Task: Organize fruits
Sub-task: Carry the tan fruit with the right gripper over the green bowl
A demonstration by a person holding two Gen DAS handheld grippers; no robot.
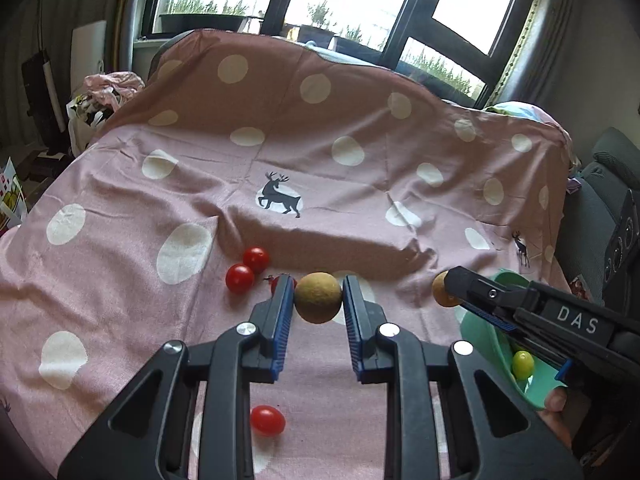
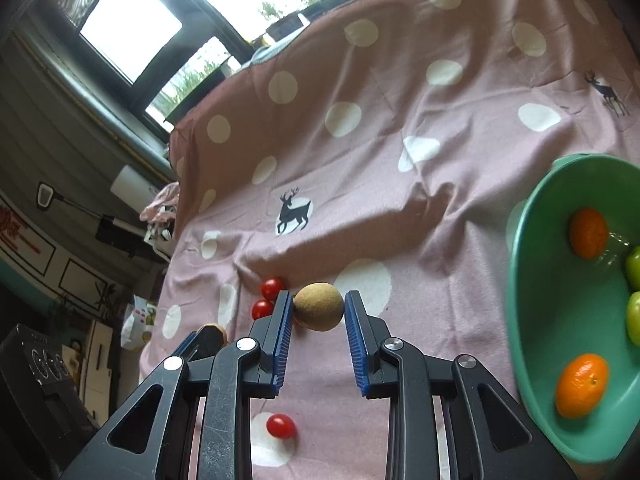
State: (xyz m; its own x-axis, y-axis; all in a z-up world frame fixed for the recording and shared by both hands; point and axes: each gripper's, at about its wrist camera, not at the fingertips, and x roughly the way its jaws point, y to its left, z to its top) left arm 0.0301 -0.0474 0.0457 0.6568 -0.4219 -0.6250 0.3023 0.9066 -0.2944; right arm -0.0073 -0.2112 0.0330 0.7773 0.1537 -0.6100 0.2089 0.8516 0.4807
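My left gripper [image 1: 318, 298] is shut on a round brown fruit [image 1: 318, 297], held above the pink dotted cloth [image 1: 168, 168]. My right gripper [image 2: 319, 307] is shut on a second brown fruit [image 2: 319, 306]. It shows in the left wrist view [image 1: 448, 290] with that fruit [image 1: 440, 289] at its tip. Red cherry tomatoes [image 1: 239, 278] lie on the cloth beyond and below the left gripper; one [image 1: 267, 420] lies nearer. A green bowl [image 2: 532, 280] at the right holds two oranges [image 2: 588, 232] and green fruits [image 2: 634, 268].
The cloth rises into a covered hump [image 1: 280, 92] at the back, below the windows. Bags and clutter [image 1: 96, 100] lie off the left edge. A dark chair [image 1: 612, 184] stands at the right.
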